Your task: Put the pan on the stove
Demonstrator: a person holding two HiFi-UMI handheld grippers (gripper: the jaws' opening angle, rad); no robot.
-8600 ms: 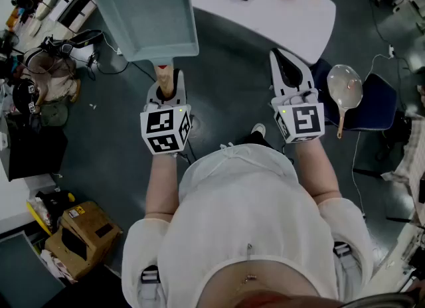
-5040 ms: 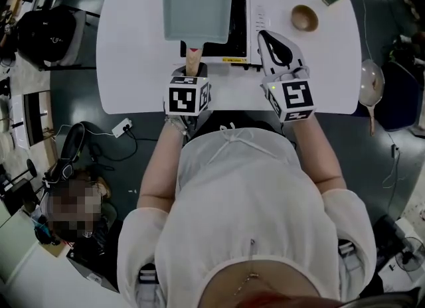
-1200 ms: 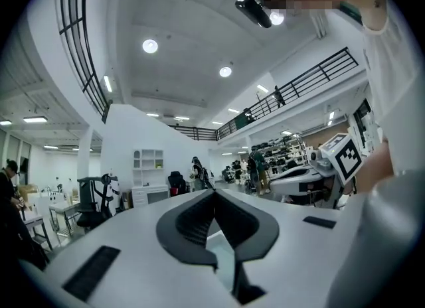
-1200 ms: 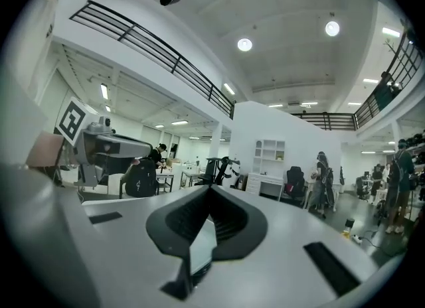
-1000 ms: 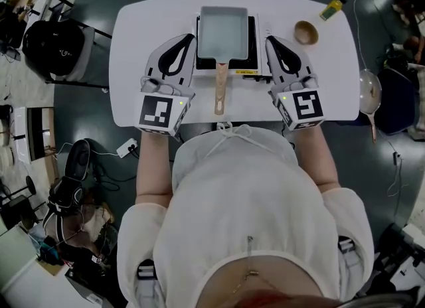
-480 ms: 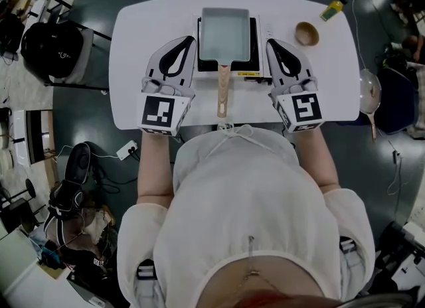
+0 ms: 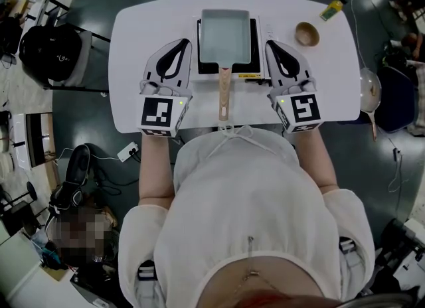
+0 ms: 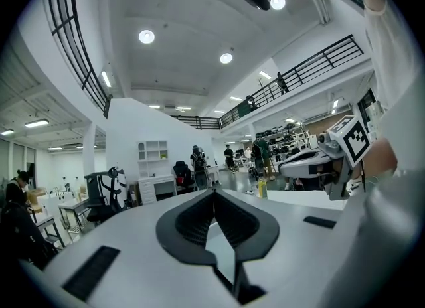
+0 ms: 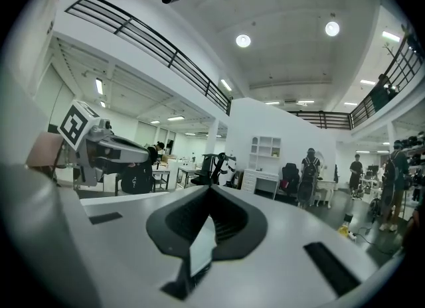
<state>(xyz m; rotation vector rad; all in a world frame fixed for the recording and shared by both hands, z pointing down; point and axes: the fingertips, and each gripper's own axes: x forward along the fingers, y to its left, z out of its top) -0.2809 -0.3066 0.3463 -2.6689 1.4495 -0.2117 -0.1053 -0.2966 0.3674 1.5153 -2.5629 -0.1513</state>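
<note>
– Resting where, the rectangular pale-blue metal pan (image 7: 226, 34)?
– On the black-and-white tabletop stove (image 7: 257, 48). Long axis runs away from the person, wooden handle (image 7: 224, 97) pointing back toward them.
– Grippers?
– Left gripper (image 7: 180, 42) and right gripper (image 7: 272, 44) flank the stove, jaws pressed together, holding nothing.

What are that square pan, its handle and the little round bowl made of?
Pan: probably coated metal; the inside looks matte pale grey-blue, with thin straight walls. Handle: looks like wood, light tan and unpainted. Bowl: likely wood too, brown with a dull finish, though glazed ceramic cannot be ruled out from this far.
</note>
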